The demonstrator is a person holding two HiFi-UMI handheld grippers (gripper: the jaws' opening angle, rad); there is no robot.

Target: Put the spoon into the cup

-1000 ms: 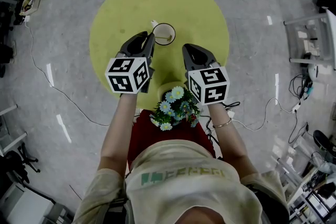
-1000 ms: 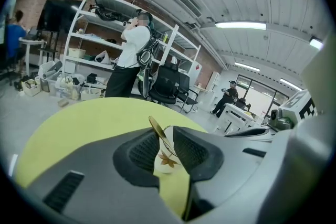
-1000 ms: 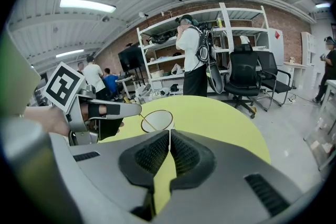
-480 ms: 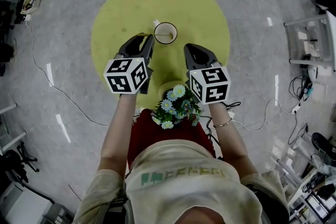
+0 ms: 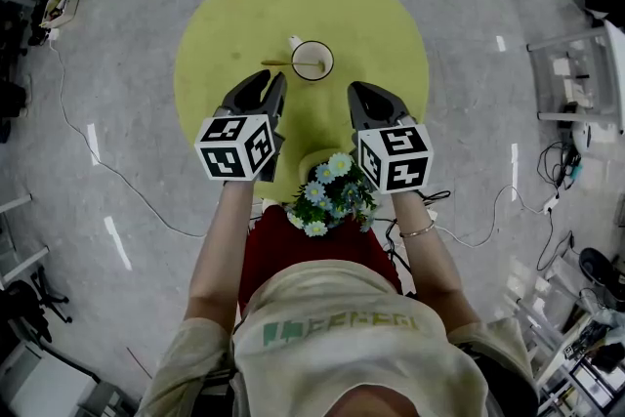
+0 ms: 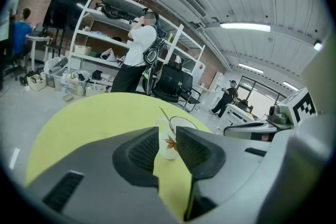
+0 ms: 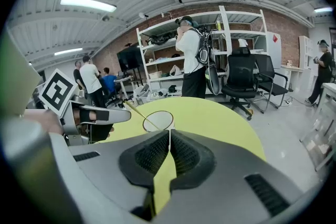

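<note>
Overhead, the spoon point(image 5: 281, 63) rests in the cup point(image 5: 312, 61) on the yellow table point(image 5: 225, 24), its bowl hidden inside. In its own view the left gripper point(image 6: 167, 132) is slightly parted and empty, its jaws masking the cup's sides. In the right gripper view, the right gripper point(image 7: 169, 134) is closed on nothing, covering the cup's base.

A round yellow table point(image 5: 225, 34), with flowers point(image 5: 330, 195) by its near edge.

The spoon's point(image 6: 166, 118) bowl was hidden inside the cup point(image 6: 169, 141), whose sides were cut off by the left claw's point(image 6: 167, 134) pads, while the right claw point(image 7: 169, 135) covered everything below its rim.
</note>
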